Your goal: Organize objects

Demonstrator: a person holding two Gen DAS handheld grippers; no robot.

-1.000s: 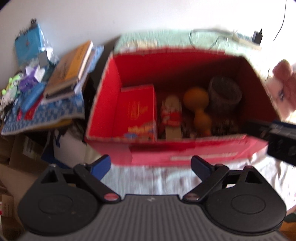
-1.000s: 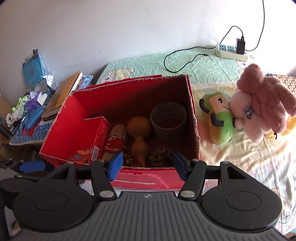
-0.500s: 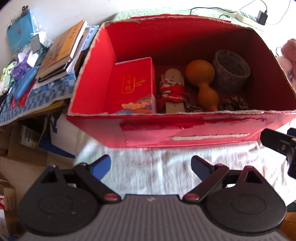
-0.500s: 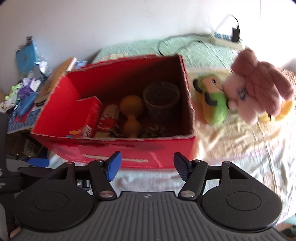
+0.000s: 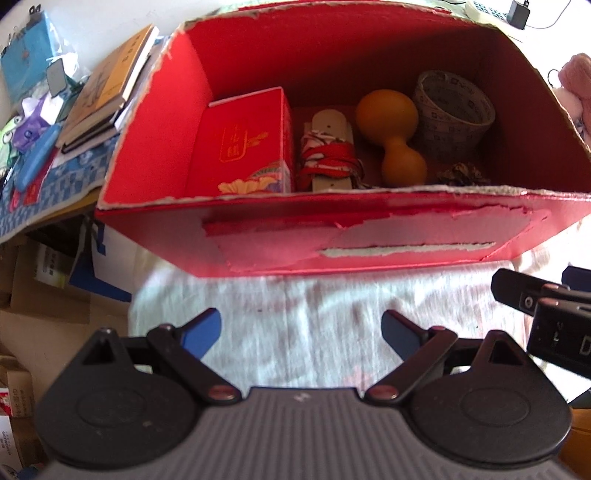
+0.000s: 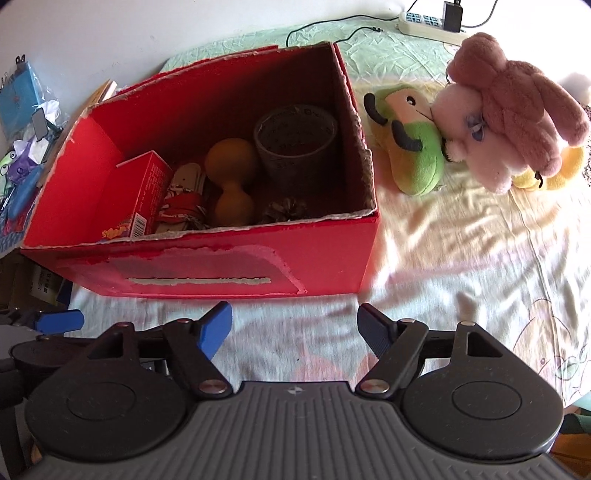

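Note:
A red cardboard box (image 5: 369,243) (image 6: 221,266) stands on the bed sheet. Inside it are a red carton (image 5: 240,144) (image 6: 147,188), a strapped sandal (image 5: 330,155), an orange gourd (image 5: 391,129) (image 6: 231,184), a grey patterned cup (image 5: 450,110) (image 6: 295,144) and a pine cone (image 5: 461,173) (image 6: 286,208). My left gripper (image 5: 301,332) is open and empty, in front of the box. My right gripper (image 6: 295,325) is open and empty, also in front of the box. A green plush (image 6: 410,136) and a pink plush (image 6: 506,107) lie right of the box.
Books (image 5: 110,81) and small clutter (image 5: 29,122) lie on a blue checked cloth left of the box. Cardboard boxes (image 5: 40,280) sit below there. A power strip (image 6: 428,22) with a cable lies at the back. Bed sheet (image 6: 461,258) extends to the right.
Both grippers have pulled back from the box and now hover lower in front of it. The left view has tilted down over the box. Both stay open and empty.

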